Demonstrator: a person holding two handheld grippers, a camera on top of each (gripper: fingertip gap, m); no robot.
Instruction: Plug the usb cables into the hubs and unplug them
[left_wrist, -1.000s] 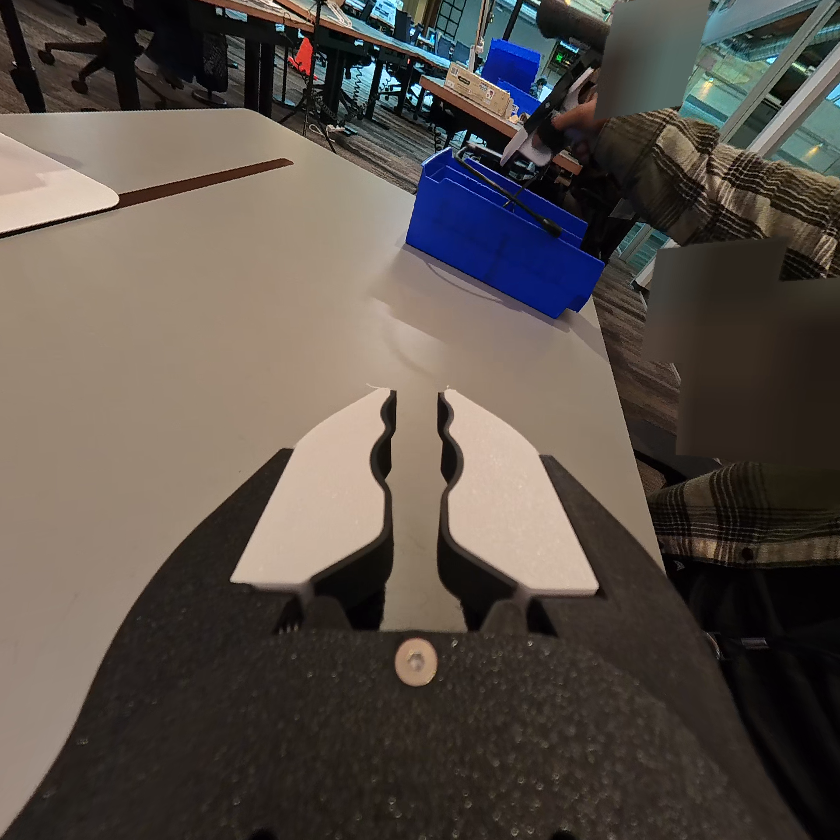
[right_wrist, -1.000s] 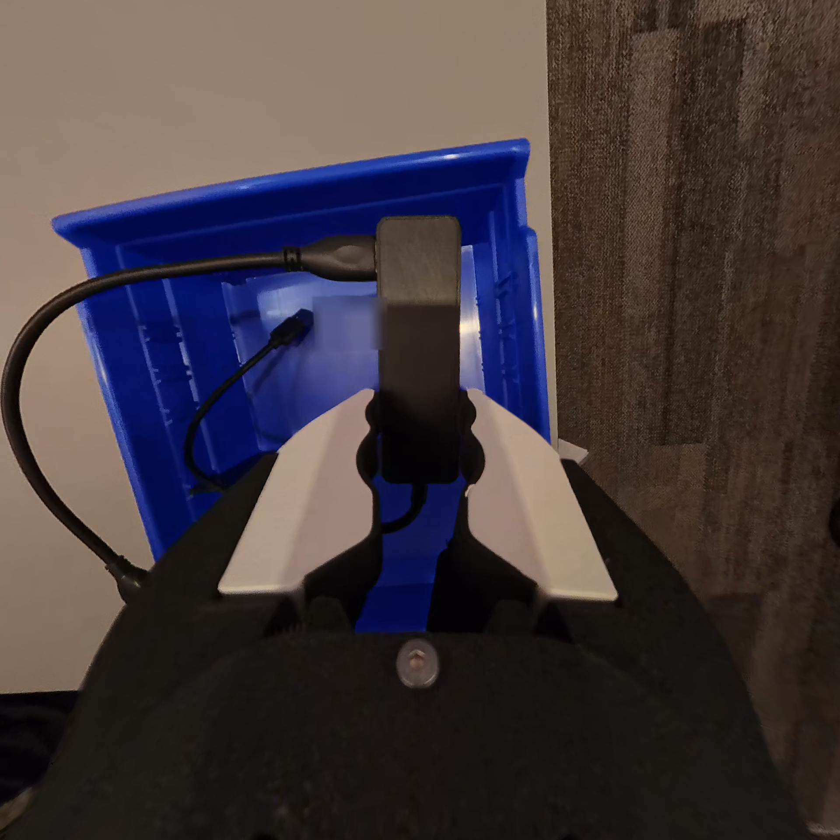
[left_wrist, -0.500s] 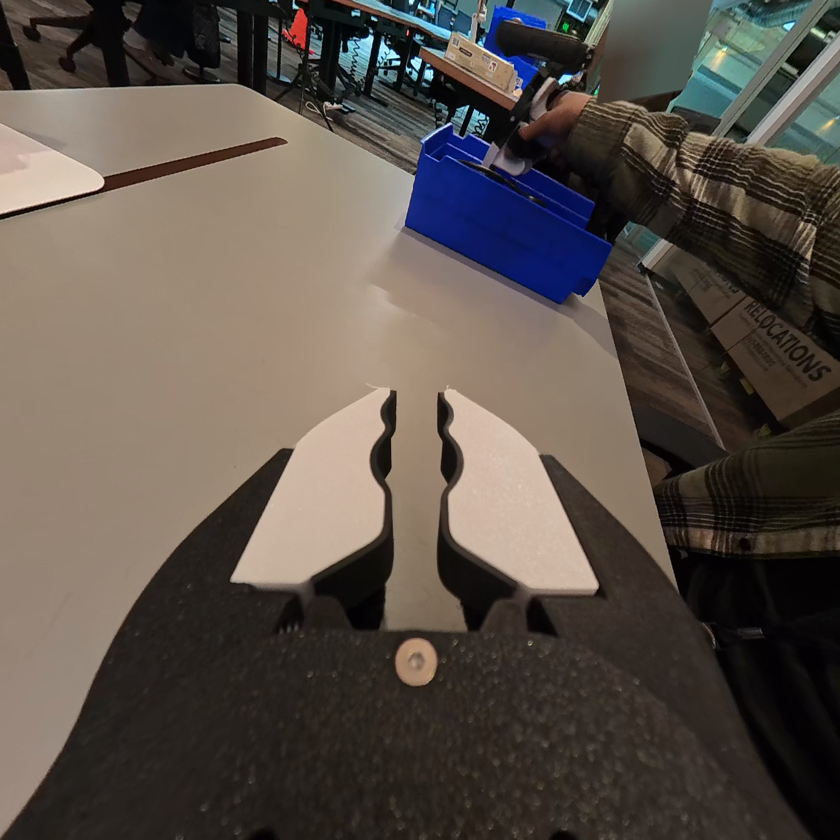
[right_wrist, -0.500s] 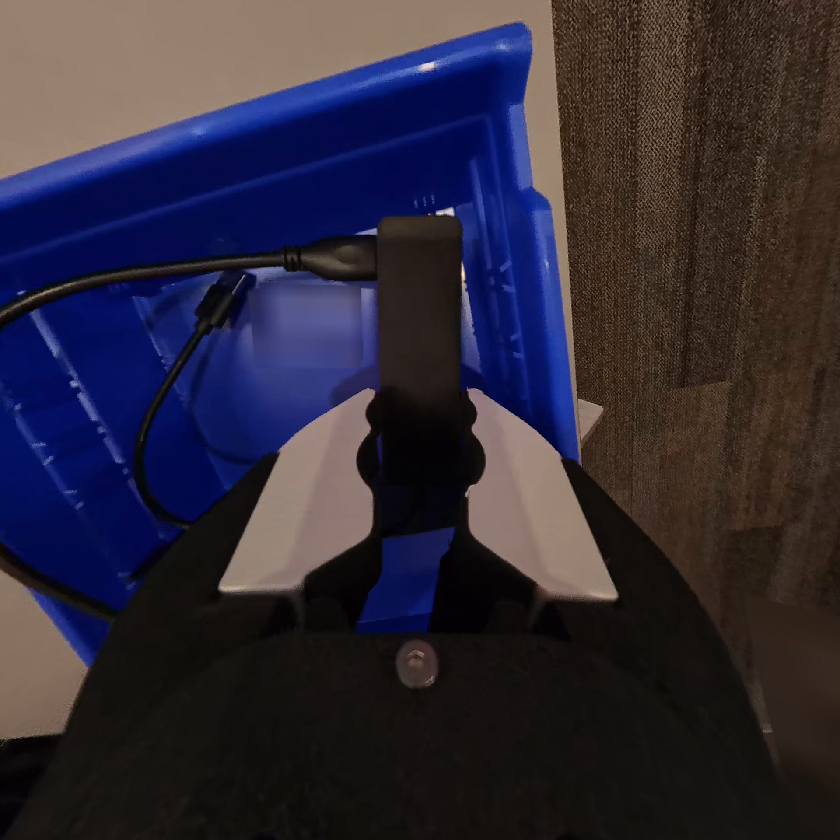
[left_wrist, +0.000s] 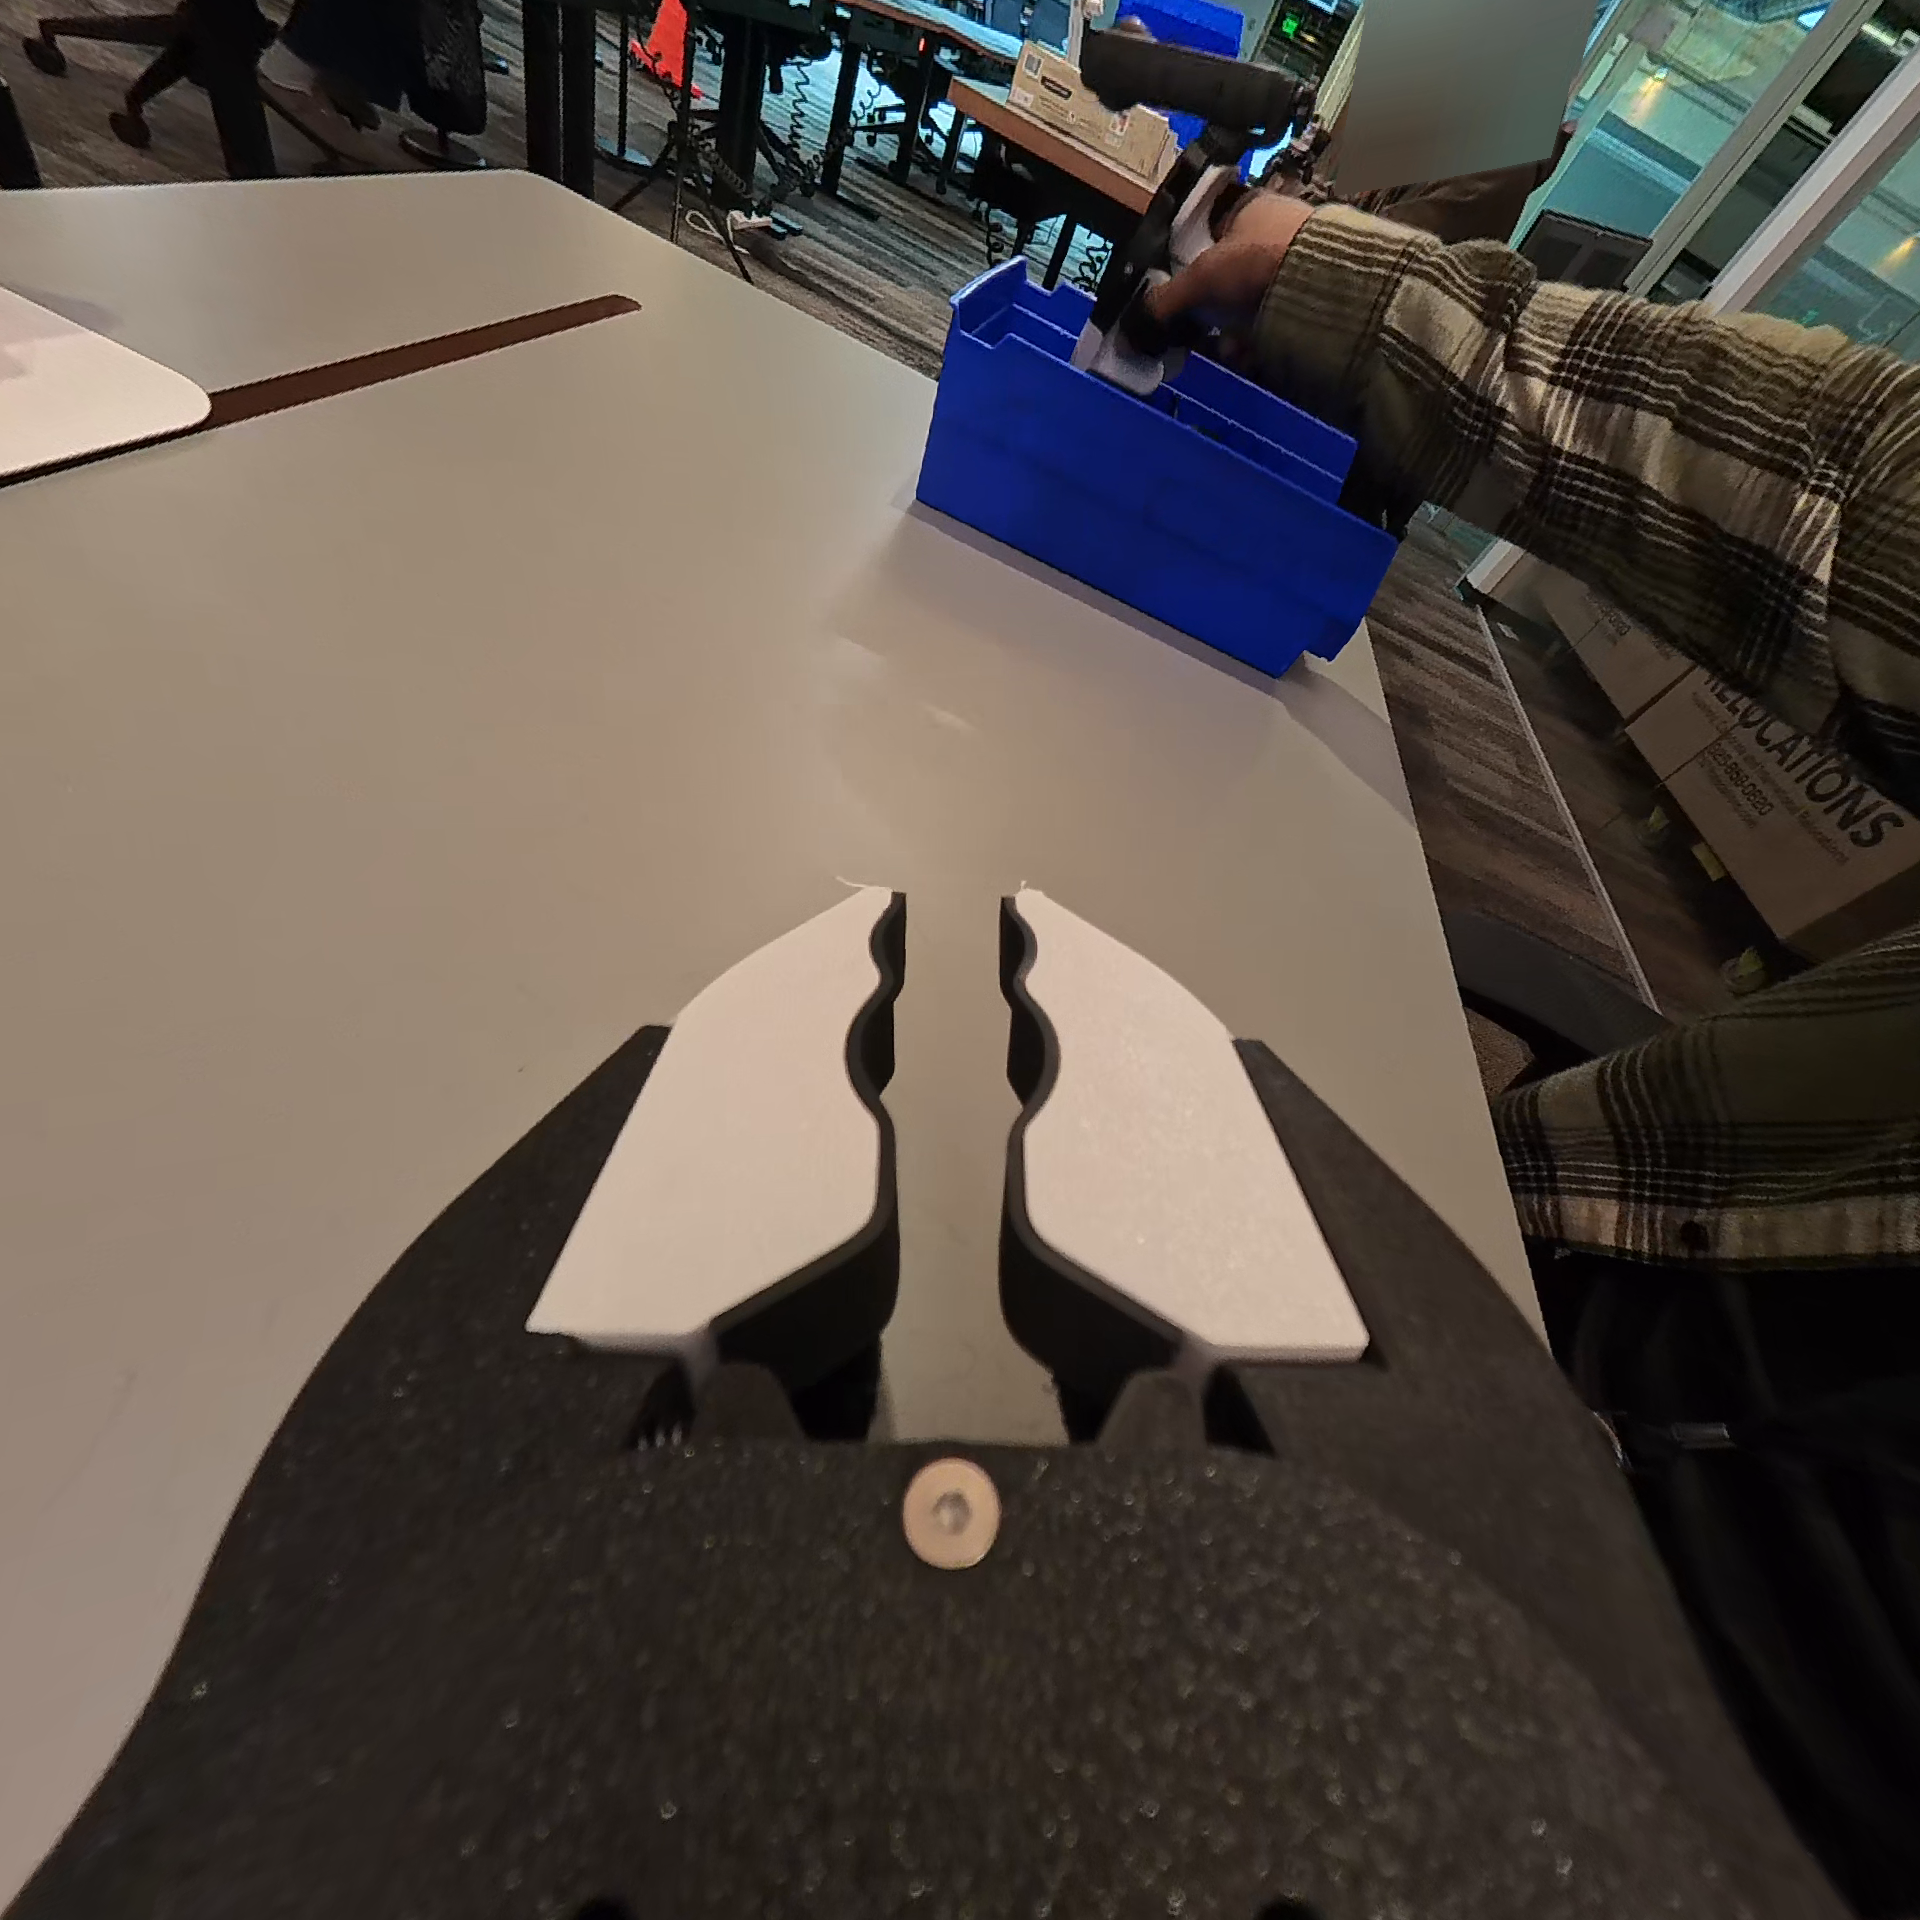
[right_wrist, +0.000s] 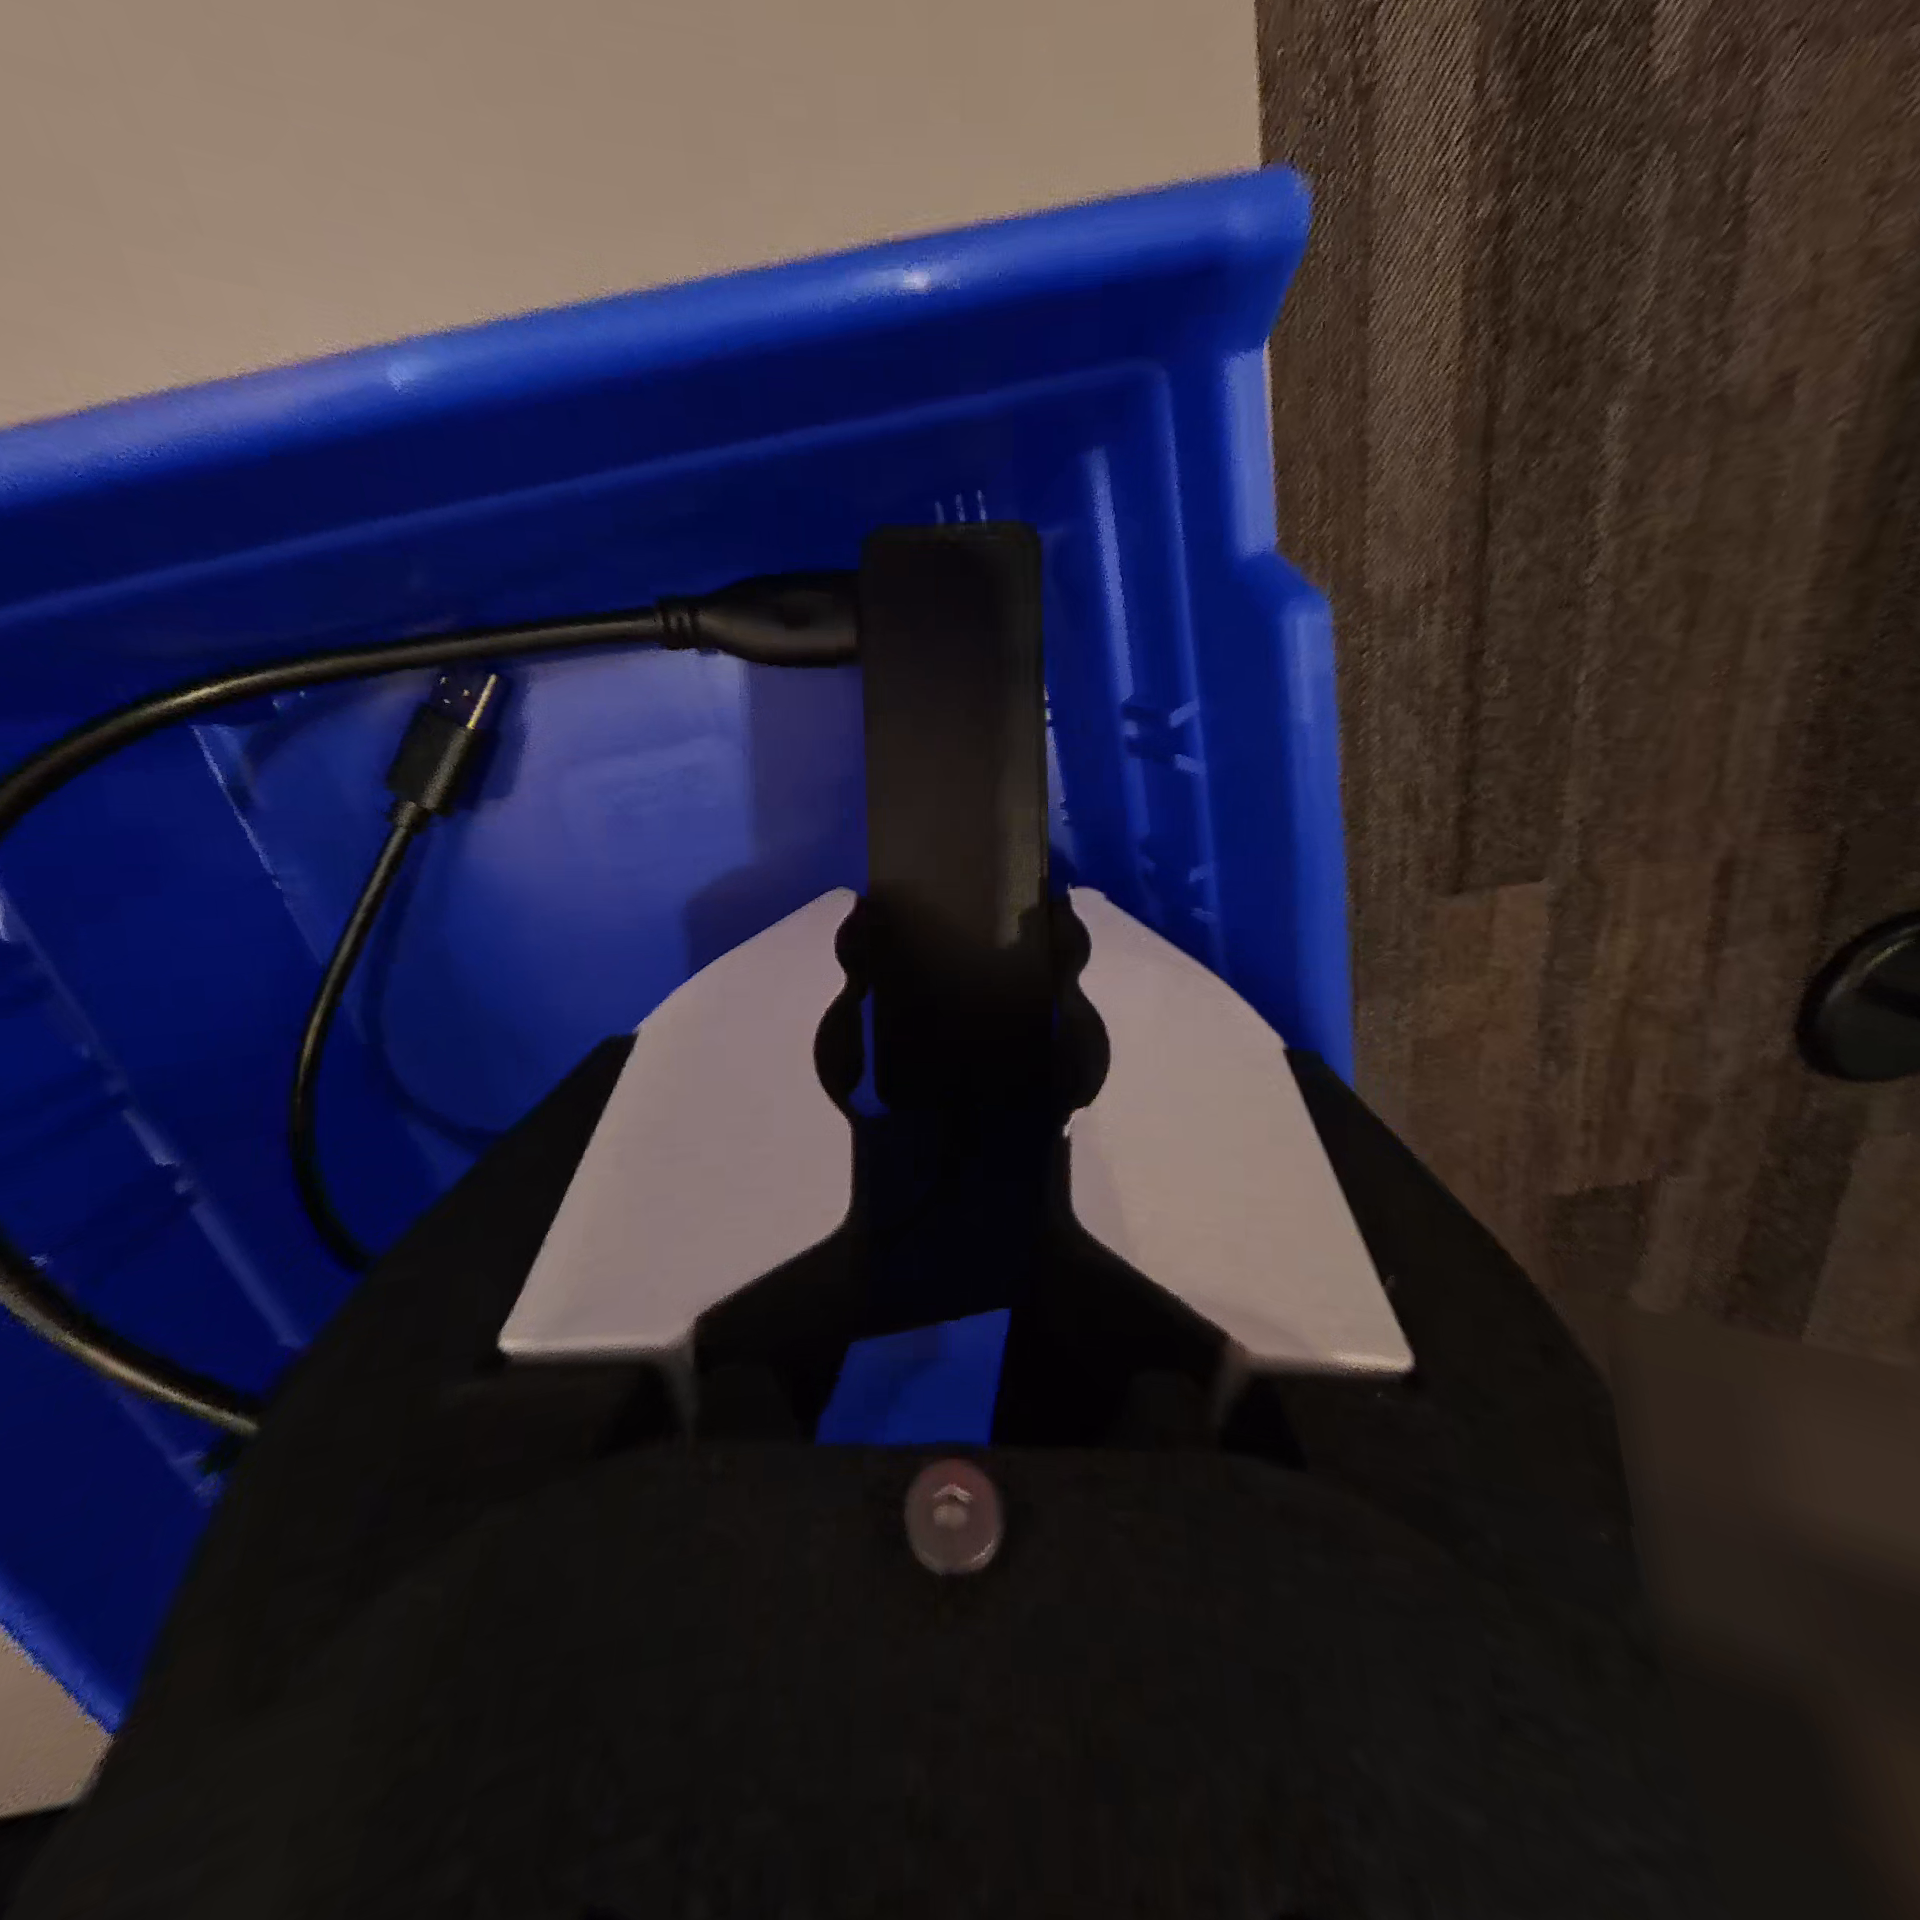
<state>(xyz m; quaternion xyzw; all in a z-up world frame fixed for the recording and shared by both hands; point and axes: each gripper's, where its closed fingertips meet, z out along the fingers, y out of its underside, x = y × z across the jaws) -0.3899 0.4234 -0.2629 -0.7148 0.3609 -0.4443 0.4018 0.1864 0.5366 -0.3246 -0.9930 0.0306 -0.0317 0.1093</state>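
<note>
My right gripper (right_wrist: 954, 904) is shut on a black USB hub (right_wrist: 954, 727) and holds it inside the blue bin (right_wrist: 644, 343). A black cable (right_wrist: 343, 665) is plugged into the hub's left side. A second black cable with a loose USB plug (right_wrist: 445, 748) lies on the bin floor. My left gripper (left_wrist: 950, 896) is slightly open and empty, low over the grey table (left_wrist: 468, 675). In the left wrist view the right gripper (left_wrist: 1127, 343) reaches into the blue bin (left_wrist: 1132, 509) at the table's far right.
The bin stands at the table's right edge, with carpet floor (right_wrist: 1610, 520) beyond. A white mat (left_wrist: 73, 405) and a dark strip (left_wrist: 416, 353) lie at the far left. A plaid sleeve (left_wrist: 1610, 447) crosses the right side. Desks and chairs stand behind. My hands' fingertips stand some 60 cm from each other.
My right gripper has lowered the hub from above the bin down into it. The trailing cable has settled inside the bin. My left gripper has stayed in place.
</note>
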